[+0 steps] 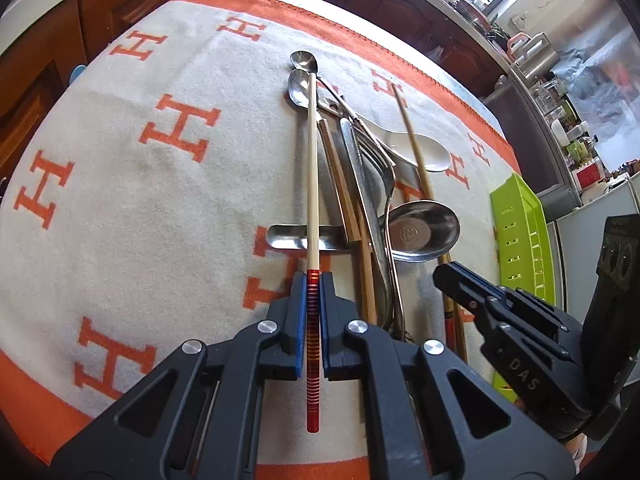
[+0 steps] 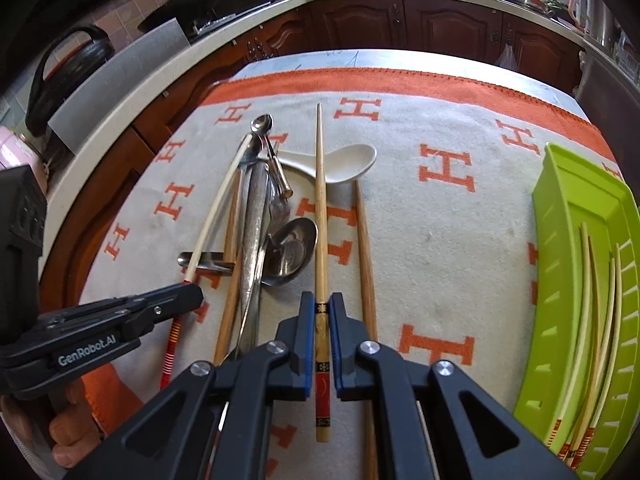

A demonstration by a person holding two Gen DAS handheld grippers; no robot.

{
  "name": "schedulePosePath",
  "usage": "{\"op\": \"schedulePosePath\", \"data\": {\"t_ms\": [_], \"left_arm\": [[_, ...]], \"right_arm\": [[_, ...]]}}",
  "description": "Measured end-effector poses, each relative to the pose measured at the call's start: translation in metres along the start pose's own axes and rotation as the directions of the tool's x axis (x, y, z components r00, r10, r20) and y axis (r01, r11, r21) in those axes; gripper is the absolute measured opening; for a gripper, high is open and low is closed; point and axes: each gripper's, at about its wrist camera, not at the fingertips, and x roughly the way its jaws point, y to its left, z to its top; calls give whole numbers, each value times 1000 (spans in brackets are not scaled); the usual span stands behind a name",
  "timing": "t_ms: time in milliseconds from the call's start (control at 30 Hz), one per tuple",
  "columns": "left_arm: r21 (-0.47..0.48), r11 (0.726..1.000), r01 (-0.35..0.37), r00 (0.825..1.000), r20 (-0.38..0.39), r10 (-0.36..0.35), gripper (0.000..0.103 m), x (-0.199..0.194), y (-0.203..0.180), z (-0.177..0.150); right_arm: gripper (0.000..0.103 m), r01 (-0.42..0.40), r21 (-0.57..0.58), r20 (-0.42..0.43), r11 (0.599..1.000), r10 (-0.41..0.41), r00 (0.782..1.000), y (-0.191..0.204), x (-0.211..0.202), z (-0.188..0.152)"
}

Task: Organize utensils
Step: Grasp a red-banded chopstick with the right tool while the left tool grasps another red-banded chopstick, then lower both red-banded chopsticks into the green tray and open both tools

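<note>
Kitchen cabinets back an H-patterned cloth (image 2: 452, 240) holding mixed utensils (image 2: 276, 216) at frame centre. Left gripper (image 1: 313, 280) jaws clamp a pale chopstick (image 1: 311, 168); right gripper (image 2: 322, 304) jaws clamp a wooden chopstick (image 2: 319, 200). Green tray (image 2: 560, 208) sits far right.

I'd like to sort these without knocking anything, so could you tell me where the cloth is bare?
Bare cloth lies between the loose brown chopstick and the green tray, and also left of the utensil pile toward the cloth's orange border. The middle is crowded with overlapping utensils.

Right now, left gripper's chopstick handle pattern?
Red with thin pale stripes on the chopstick; clearest in left wrist view.
</note>
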Motion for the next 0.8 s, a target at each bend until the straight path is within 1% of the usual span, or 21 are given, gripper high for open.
{"op": "schedulePosePath", "data": {"t_ms": [233,433,567,667,800], "left_arm": [[13,1000,17,999,33,-18,4,-26,-6,-5],[65,997,49,997,52,-53,4,-49,-30,-15],[124,990,73,996,49,-80,4,-61,-56,-27],[173,980,96,994,26,-102,4,-63,-81,-40],[238,964,120,993,-11,-121,4,-62,-116,-56]], "right_arm": [[6,-29,48,50,998,27,998,-9,-29,-7],[6,-65,104,83,992,56,995,-23,-56,-22],[6,-71,149,109,986,55,993,-39,-76,-35],[7,-79,189,122,979,56,991,-53,-89,-43],[7,-62,237,131,970,32,991,-73,-104,-54]]}}
